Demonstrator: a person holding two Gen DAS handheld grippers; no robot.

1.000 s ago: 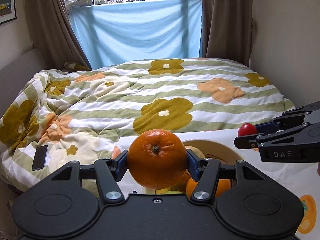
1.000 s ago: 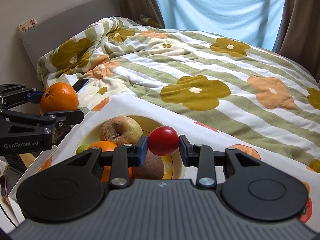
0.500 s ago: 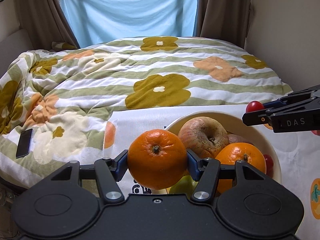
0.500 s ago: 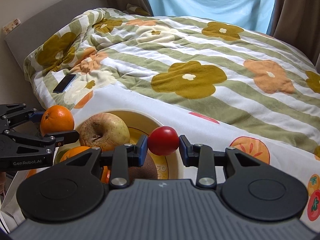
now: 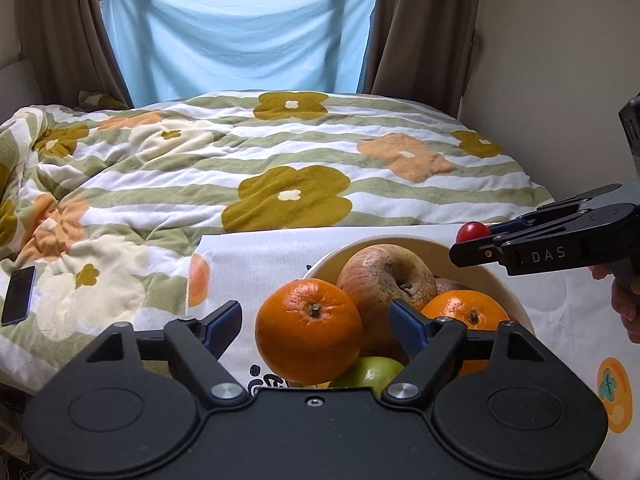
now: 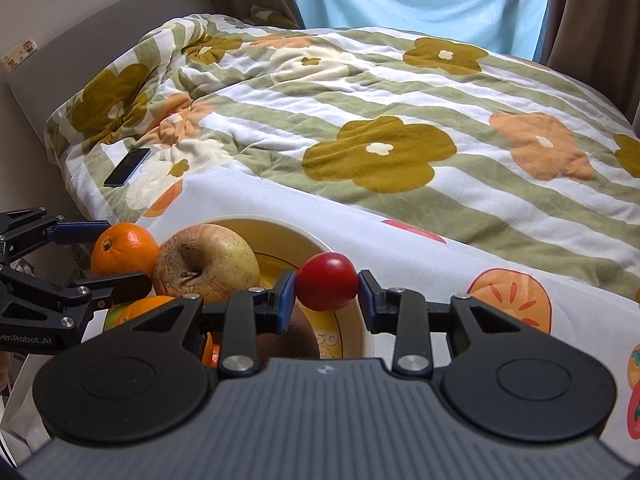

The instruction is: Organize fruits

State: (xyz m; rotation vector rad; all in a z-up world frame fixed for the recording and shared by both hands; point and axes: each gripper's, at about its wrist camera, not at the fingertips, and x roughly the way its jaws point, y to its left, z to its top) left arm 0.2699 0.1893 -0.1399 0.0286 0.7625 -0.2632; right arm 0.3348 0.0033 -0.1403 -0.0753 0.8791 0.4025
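Observation:
An orange rests at the left edge of the cream bowl, against a brownish apple. My left gripper straddles the orange. Its jaws are opening, with a gap between each blue pad and the fruit. My right gripper hovers over the bowl's right side, shut on a small red tomato. Lower in the bowl lie another orange, a green fruit and a brown kiwi.
The bowl stands on a white cloth with fruit prints, at the foot of a bed with a flowered quilt. A dark phone lies on the quilt at the left. A person's hand holds the right gripper.
Both grippers came down toward the bowl. The left jaws, earlier clamped on the orange, have spread apart, and the orange now sits on the bowl's fruit. The right grip is unchanged.

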